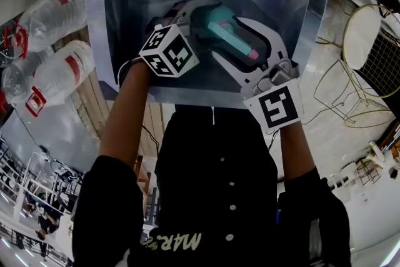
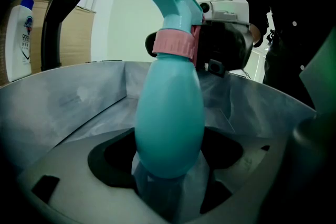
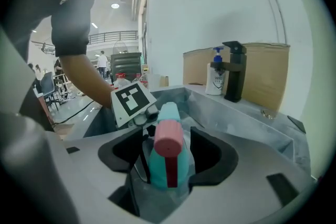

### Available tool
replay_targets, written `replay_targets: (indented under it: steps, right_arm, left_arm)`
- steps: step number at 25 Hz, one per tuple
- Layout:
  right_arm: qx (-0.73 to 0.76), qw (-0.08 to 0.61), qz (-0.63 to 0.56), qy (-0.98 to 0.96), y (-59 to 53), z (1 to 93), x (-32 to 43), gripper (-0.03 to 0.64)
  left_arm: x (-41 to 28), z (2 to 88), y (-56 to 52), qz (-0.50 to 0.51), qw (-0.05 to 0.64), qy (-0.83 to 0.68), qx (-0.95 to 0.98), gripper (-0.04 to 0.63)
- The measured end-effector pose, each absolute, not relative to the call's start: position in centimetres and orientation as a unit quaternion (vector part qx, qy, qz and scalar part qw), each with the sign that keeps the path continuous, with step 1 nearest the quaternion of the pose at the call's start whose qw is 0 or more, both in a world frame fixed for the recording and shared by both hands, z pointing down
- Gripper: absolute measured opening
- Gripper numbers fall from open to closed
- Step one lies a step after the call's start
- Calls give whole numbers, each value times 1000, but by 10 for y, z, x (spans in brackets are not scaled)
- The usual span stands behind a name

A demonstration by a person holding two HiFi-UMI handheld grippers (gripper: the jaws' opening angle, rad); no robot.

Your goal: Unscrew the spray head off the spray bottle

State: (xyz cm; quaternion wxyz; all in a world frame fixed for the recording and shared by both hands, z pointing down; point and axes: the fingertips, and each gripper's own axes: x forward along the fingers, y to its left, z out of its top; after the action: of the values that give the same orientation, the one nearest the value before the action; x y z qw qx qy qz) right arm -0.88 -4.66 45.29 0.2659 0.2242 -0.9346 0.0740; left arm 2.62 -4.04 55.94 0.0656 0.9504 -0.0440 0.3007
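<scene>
**Far left:** two water bottles, clear with red labels, lying beside the sink.

**Sink:** steel, square-walled, under both grippers in the head view.

**Left gripper**: marker cube uppermost in the head view. Its fingers are clamped on the lower body of the spray bottle, one pad against each side. It alone carries the spray bottle.

**Spray bottle:** teal, egg-shaped body, held clear above the sink basin. In the head view it lies slantwise, base toward the left gripper and top toward the right one.

**Collar**: pink ribbed ring where the body narrows, seated on the neck.

**Head**: teal, with a pink nozzle cap and a dark red trigger in the right gripper view. It is on the spray bottle, not off.

**Right gripper**: marker cube toward the person in the head view. Its fingers stand apart with the head between them, and a gap shows on each side, so neither pad presses on it.

**Sink ledge, right gripper view:** a white pump bottle with a blue top, touching or just beside a black faucet. A cardboard box stands behind both.

**Far right, head view:** a wire chair on the floor, well apart from the sink.
</scene>
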Motion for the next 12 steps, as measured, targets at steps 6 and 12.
replay_targets:
  steps: [6,12]
  right_arm:
    - [240,255,30,-936,-56,459,-17,186]
    - [140,242,22,-960,-47,452,-21,161]
  left_arm:
    - [25,560,-41,300,65,-43,951,390]
    - [26,559,-33,302,56,-23,951,390]
